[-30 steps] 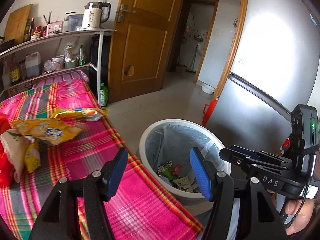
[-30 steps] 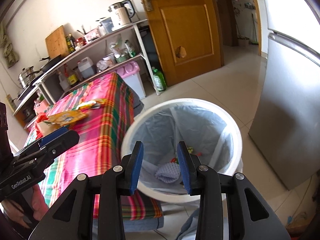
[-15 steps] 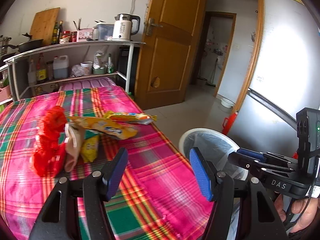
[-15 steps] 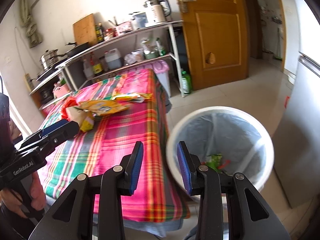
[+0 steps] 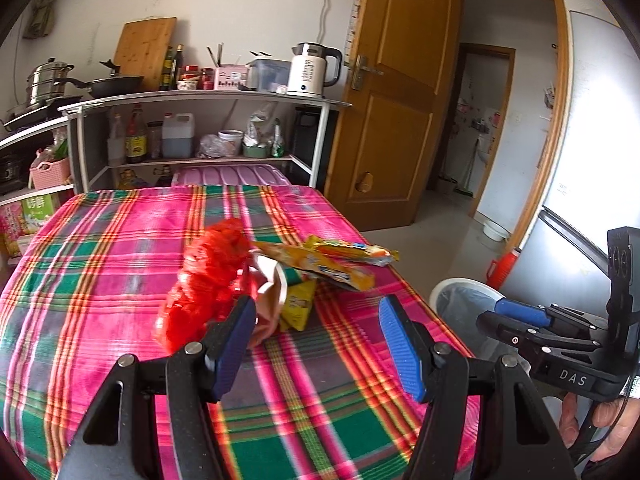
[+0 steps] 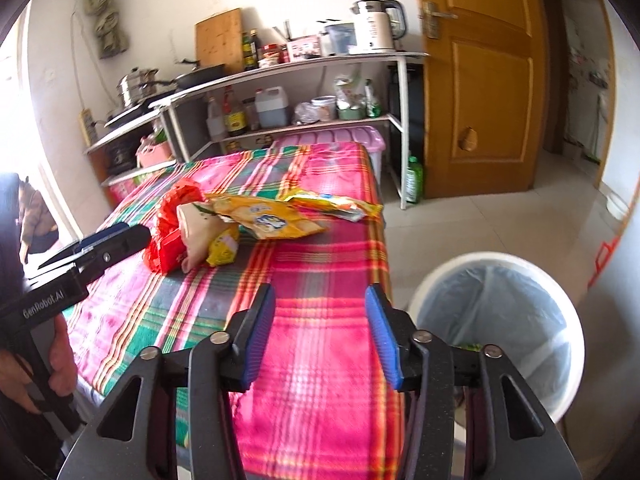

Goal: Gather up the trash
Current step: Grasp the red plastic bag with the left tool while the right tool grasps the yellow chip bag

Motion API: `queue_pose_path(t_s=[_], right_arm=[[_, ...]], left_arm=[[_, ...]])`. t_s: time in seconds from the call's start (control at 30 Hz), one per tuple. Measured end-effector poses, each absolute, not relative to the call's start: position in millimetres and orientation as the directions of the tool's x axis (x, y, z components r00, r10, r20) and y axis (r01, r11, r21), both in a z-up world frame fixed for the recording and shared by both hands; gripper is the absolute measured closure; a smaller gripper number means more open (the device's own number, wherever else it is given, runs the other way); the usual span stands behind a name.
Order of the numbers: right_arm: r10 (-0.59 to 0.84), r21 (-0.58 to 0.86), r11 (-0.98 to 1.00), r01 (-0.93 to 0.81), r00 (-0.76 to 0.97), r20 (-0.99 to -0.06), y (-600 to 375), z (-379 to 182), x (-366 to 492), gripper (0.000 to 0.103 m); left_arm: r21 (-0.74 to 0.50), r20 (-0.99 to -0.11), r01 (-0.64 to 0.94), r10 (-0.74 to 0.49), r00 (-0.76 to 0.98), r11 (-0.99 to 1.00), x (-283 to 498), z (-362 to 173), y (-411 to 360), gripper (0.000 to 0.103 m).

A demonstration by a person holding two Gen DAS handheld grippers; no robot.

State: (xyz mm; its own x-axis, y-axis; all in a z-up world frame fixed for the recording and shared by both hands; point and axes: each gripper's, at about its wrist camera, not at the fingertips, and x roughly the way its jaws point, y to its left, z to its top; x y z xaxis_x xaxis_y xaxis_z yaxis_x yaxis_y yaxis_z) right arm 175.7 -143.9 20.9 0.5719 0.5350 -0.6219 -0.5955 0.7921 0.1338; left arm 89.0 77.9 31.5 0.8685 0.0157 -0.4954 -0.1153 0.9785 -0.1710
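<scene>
Lying in a loose heap near the middle of the plaid-covered worktop (image 5: 100, 264) is the trash: a crumpled red plastic bag (image 5: 204, 284), a pale paper wrapper (image 5: 272, 292) tucked against it, a small yellow packet (image 5: 298, 306) just beside that, and a long yellow snack bag (image 5: 320, 266) resting partly over the pile. A second flattened yellow wrapper (image 6: 332, 205) lies just beyond, toward the far edge of the cloth.

The left gripper (image 5: 316, 340) hangs just short of the heap, its blue pads spread wide with nothing between them; the left pad sits in front of the red bag in the view, but I cannot tell whether it touches. The right gripper (image 6: 320, 336) is over the near end of the cloth, well apart from the trash; its jaws have just been opening and stand apart, empty. A hand (image 6: 56, 364) shows on the left gripper's handle.

Off the worktop's right side stands a white bin (image 6: 500, 332) with a pale liner, a few scraps visible inside. Behind are a white shelf (image 5: 200, 98) with a kettle (image 5: 310, 68), bottles and pans, and a wooden door (image 5: 396, 100).
</scene>
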Motion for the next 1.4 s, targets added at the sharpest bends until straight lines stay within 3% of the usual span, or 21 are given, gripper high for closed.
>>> queue_pose_path(t_s=[0.47, 0.83, 1.07, 1.13, 1.23, 1.4], right_arm=[[0.504, -0.066, 0.703, -0.708, 0.561, -0.656, -55, 5, 191, 0.054], [0.448, -0.17, 0.64, -0.749, 0.544, -0.71, -11, -14, 214, 0.054], [0.444, -0.152, 0.653, -0.742, 0.537, -0.717, -5, -16, 230, 0.055], [0.445, -0.138, 0.66, -0.739, 0.532, -0.72, -5, -16, 234, 0.072], [0.439, -0.121, 0.678, -0.725, 0.532, -0.724, -7, -17, 238, 0.09], [0.462, -0.058, 0.698, -0.714, 0.511, -0.725, -12, -13, 239, 0.096]], left_arm=[[-0.154, -0.53, -0.234, 0.12, 0.84, 0.96, 92, 16, 149, 0.037], [-0.123, -0.635, -0.215, 0.09, 0.767, 0.969, 125, -10, 168, 0.037], [-0.127, -0.674, -0.186, 0.053, 0.737, 0.974, 137, -19, 170, 0.037], [-0.128, -0.683, -0.18, 0.045, 0.729, 0.975, 139, -20, 169, 0.037], [-0.131, -0.697, -0.172, 0.033, 0.716, 0.976, 141, -22, 167, 0.039], [-0.128, -0.711, -0.16, 0.022, 0.703, 0.979, 146, -24, 166, 0.055]])
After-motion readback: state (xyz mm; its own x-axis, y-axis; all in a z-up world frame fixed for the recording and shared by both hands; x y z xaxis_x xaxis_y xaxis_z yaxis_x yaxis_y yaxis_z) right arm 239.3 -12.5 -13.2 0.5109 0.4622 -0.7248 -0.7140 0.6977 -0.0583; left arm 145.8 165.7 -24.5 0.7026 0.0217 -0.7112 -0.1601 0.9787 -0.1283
